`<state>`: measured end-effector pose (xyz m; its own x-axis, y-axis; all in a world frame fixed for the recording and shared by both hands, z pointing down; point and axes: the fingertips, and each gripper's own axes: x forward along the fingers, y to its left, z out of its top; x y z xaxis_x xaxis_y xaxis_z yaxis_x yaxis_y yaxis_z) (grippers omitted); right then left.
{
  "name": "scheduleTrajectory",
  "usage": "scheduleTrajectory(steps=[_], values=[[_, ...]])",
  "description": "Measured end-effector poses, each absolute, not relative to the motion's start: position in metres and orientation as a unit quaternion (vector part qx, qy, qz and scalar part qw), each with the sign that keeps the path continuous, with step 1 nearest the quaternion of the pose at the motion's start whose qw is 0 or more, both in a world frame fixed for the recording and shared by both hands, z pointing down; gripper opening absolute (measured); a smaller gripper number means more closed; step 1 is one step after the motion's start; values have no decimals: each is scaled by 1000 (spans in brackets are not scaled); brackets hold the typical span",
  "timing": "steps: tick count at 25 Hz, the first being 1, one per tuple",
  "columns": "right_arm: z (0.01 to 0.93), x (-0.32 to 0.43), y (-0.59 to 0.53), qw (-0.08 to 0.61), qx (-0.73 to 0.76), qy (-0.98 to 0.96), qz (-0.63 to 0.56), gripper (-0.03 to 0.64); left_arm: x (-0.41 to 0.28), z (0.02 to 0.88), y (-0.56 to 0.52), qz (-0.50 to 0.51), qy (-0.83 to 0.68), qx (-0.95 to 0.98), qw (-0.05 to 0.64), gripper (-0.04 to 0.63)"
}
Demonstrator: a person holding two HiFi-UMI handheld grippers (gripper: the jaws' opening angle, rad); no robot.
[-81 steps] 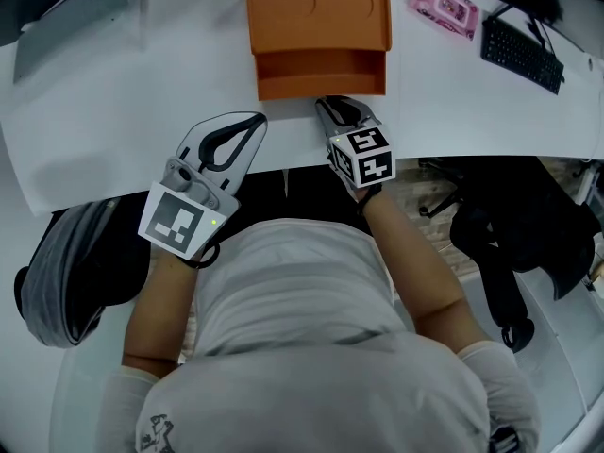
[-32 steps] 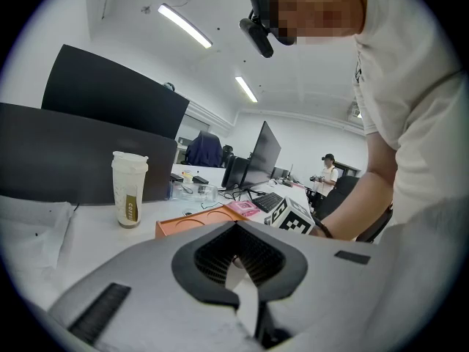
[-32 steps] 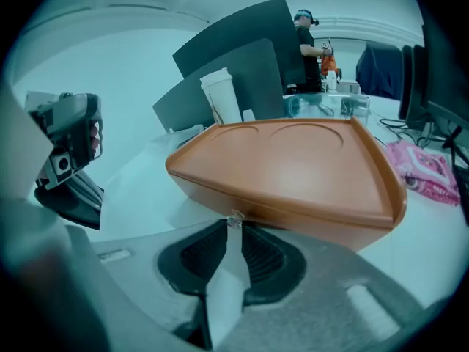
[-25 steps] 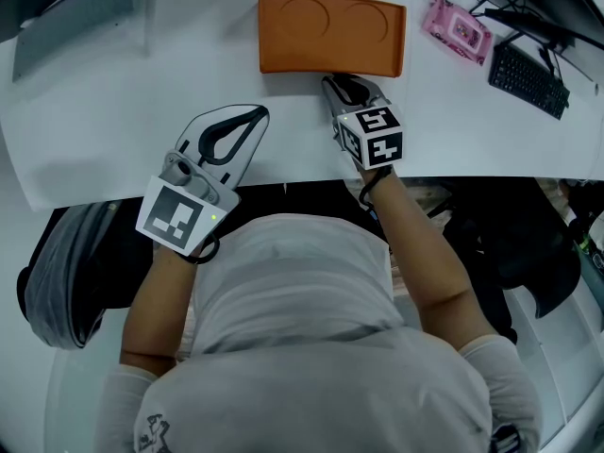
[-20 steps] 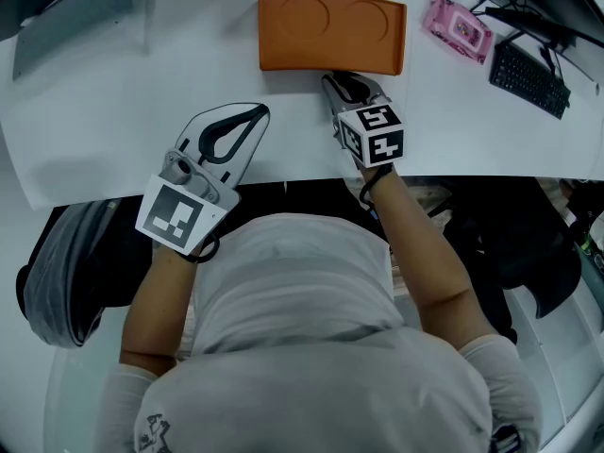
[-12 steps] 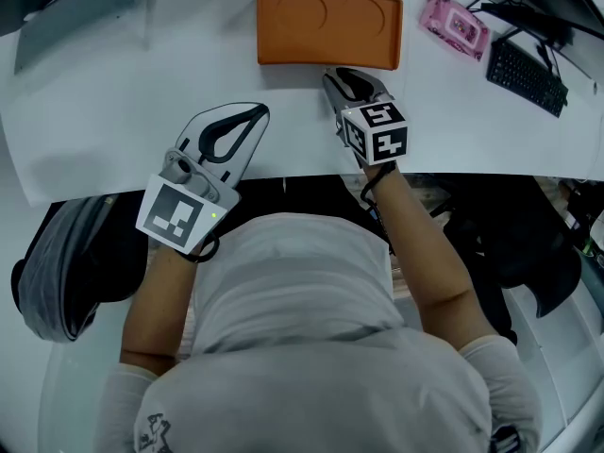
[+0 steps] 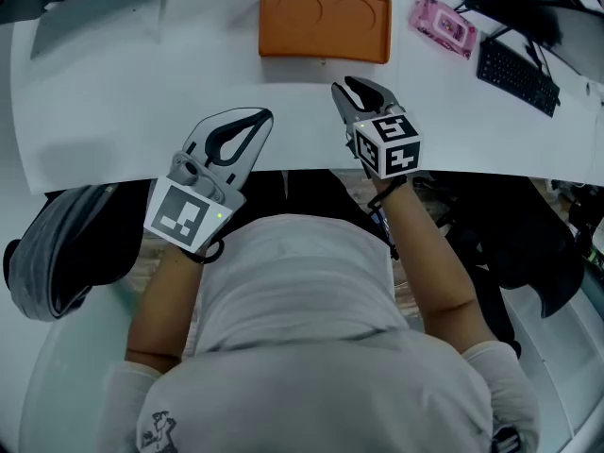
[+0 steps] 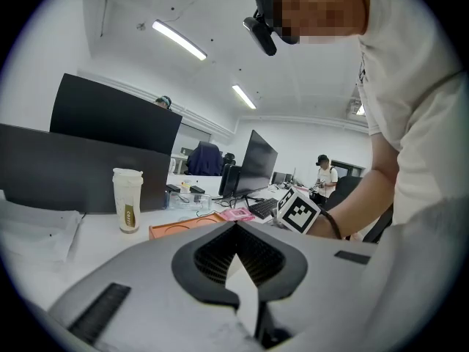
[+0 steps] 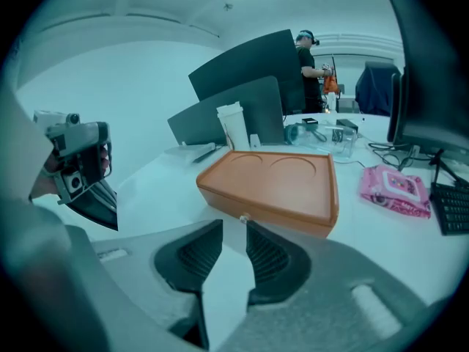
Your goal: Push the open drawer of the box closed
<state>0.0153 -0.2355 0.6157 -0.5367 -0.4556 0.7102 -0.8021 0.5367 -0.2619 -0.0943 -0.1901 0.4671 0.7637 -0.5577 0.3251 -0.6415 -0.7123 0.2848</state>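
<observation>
The orange box (image 7: 325, 24) lies flat at the back of the white table (image 7: 142, 111), its drawer flush with the front face and a small knob (image 9: 244, 217) showing at the middle. My right gripper (image 7: 345, 88) hovers a short way in front of that knob, apart from the box. Its jaws (image 9: 229, 226) have just been opening and stand open with a narrow gap and nothing between them. My left gripper (image 7: 267, 114) hangs over the table's near edge to the left, its tips (image 8: 236, 226) touching, shut on nothing.
A pink packet (image 7: 441, 22) and a black keyboard (image 7: 514, 64) lie to the right of the box. A paper cup (image 8: 127, 200) and dark monitors stand at the table's back. A black chair (image 7: 528, 234) sits to my right, a grey one (image 7: 66, 253) to my left.
The drawer stood open at first and was pushed flush into the box. Since then my right gripper has drawn back from the box front and lifted. The left gripper has risen slightly.
</observation>
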Motion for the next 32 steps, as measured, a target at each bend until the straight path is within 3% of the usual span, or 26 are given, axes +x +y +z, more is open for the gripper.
scheduleTrajectory(steps=[25, 32], values=[[336, 35, -193, 131, 386, -908, 100, 3, -77, 289, -140, 24, -387, 920, 59, -2], [272, 44, -169, 67, 363, -928, 59, 3, -66, 246, -132, 4, -401, 916, 28, -2]])
